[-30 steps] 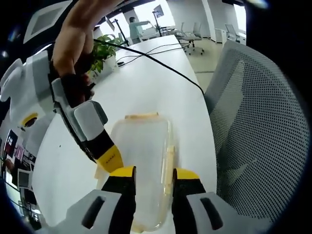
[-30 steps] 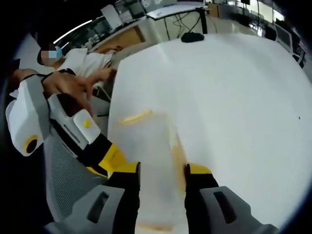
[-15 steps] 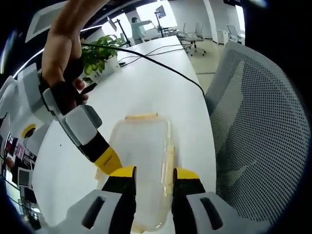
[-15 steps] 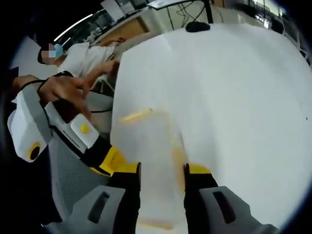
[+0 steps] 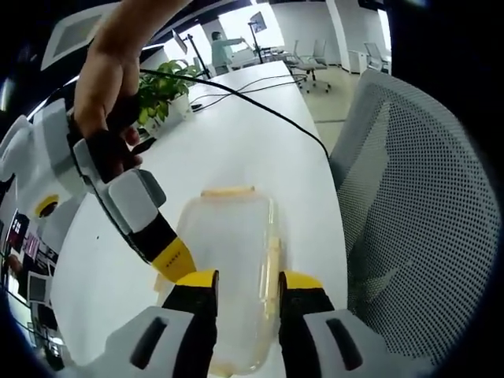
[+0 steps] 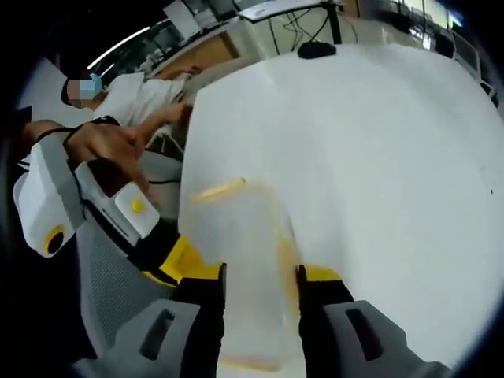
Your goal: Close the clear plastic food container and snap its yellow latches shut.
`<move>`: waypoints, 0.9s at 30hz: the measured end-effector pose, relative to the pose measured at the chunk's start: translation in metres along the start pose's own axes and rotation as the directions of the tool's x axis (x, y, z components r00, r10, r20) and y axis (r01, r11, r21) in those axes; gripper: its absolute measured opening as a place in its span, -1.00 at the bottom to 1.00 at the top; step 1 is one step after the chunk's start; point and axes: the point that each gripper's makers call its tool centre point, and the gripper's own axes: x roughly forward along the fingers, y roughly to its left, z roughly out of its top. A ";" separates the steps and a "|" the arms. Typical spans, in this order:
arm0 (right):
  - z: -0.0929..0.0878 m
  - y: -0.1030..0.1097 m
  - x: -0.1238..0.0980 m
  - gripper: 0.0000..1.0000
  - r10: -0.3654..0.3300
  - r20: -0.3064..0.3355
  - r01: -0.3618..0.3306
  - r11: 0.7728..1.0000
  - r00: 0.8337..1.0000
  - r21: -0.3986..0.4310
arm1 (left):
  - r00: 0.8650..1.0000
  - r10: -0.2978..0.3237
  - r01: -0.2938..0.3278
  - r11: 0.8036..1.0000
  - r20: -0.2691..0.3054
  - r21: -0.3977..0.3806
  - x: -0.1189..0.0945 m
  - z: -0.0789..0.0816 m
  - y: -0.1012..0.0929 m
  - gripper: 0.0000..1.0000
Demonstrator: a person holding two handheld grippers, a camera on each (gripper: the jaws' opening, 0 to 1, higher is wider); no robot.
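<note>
You had both the left gripper (image 5: 240, 285) and right gripper (image 6: 260, 277) narrowed over the light, slippery container (image 5: 231, 260); its yellow latches (image 5: 272, 260) looked the spot to press.

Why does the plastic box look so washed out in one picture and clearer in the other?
In the right gripper view the clear container is soft and blurred against the bright white table; in the left gripper view it is sharper, rim and yellow latches distinct, though fisheye bends the mesh chair.
</note>
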 end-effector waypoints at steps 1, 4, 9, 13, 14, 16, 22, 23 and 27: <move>0.000 0.000 0.000 -0.34 -0.002 0.001 0.002 1.000 1.000 -0.003 | 1.000 0.002 -0.002 1.000 0.007 -0.020 0.000 0.001 0.000 -0.54; 0.001 0.004 -0.001 -0.35 -0.015 0.013 0.015 0.999 1.000 -0.032 | 1.000 0.011 -0.009 0.995 0.023 -0.101 -0.002 0.002 0.001 -0.53; 0.001 0.004 -0.003 -0.37 -0.036 0.034 0.038 0.998 0.999 -0.044 | 1.000 0.012 -0.010 0.993 0.013 -0.121 -0.008 -0.003 0.003 -0.48; 0.001 0.004 -0.008 -0.36 -0.050 0.062 0.052 0.998 0.997 -0.041 | 1.000 0.021 -0.021 0.990 0.002 -0.141 -0.013 -0.010 0.006 -0.46; 0.001 0.004 -0.009 -0.36 -0.052 0.068 0.055 0.998 0.996 -0.041 | 1.000 0.024 -0.023 0.988 0.005 -0.152 -0.015 -0.010 0.006 -0.45; 0.001 0.002 -0.012 -0.36 -0.060 0.084 0.064 0.997 0.995 -0.040 | 1.000 0.029 -0.027 0.985 0.010 -0.169 -0.018 -0.011 0.008 -0.44; 0.002 0.001 -0.022 -0.32 -0.110 0.135 0.117 0.992 0.985 -0.047 | 0.999 0.051 -0.046 0.973 0.018 -0.228 -0.028 -0.013 0.016 -0.38; 0.002 0.001 -0.024 -0.29 -0.117 0.140 0.125 0.991 0.983 -0.049 | 0.999 0.051 -0.045 0.970 0.019 -0.239 -0.029 -0.014 0.016 -0.35; -0.002 0.002 -0.029 -0.25 -0.144 0.164 0.155 0.986 0.976 -0.057 | 0.998 0.064 -0.057 0.956 0.016 -0.288 -0.034 -0.017 0.021 -0.27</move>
